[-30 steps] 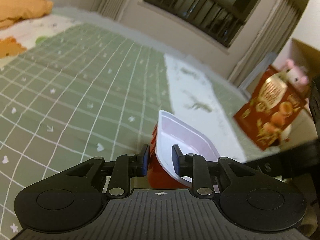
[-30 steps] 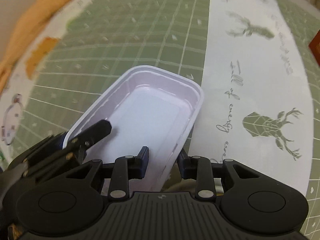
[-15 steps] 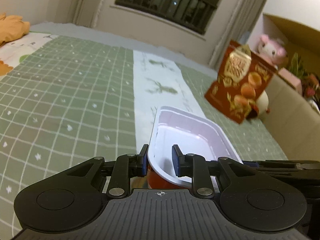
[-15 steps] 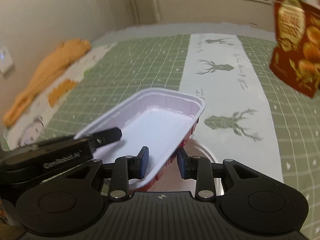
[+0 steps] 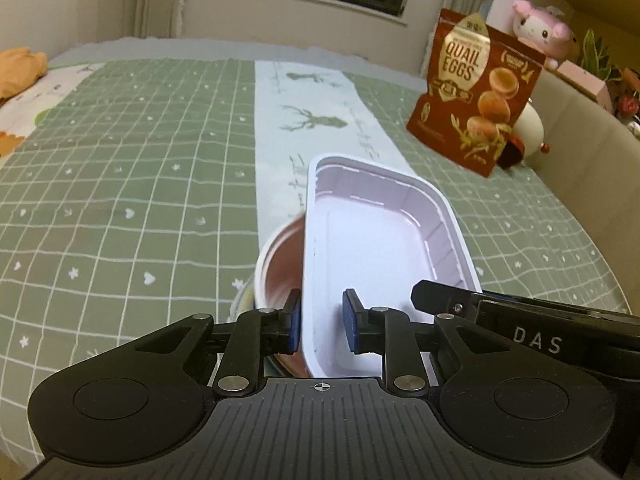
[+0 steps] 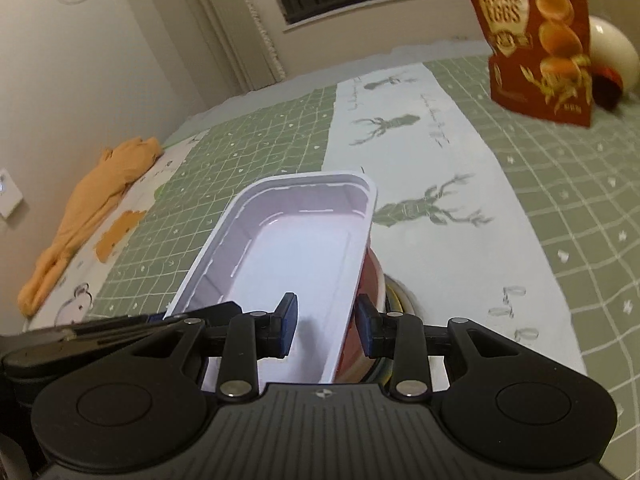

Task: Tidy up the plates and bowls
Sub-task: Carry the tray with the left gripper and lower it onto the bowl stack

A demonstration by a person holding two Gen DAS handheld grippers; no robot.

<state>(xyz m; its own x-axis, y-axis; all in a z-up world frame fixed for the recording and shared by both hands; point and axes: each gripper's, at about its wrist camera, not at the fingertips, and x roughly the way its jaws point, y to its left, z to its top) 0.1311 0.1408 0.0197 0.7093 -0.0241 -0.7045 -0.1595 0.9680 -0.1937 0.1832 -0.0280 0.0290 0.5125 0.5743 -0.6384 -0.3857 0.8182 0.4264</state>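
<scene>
A white rectangular tray bowl (image 5: 376, 240) with a red outside is held by both grippers. My left gripper (image 5: 322, 322) is shut on its left rim wall. My right gripper (image 6: 326, 326) is shut on its right rim wall (image 6: 352, 288). The tray (image 6: 296, 248) sits tilted over a round red-brown bowl with a white rim (image 5: 276, 264). That bowl rests on a plate whose edge (image 6: 400, 300) shows beneath it. The right gripper's finger (image 5: 444, 300) shows at the tray's right side in the left wrist view.
A green checked cloth (image 5: 120, 184) with a white deer-print runner (image 6: 420, 152) covers the table. A red quail eggs bag (image 5: 476, 96) stands at the far right by a plush toy (image 5: 536, 24). An orange cloth (image 6: 92, 196) lies at the left edge.
Both grippers have tilted up from looking down at the table to looking across it, still holding the tray. The round bowl and plate have come into view beneath it.
</scene>
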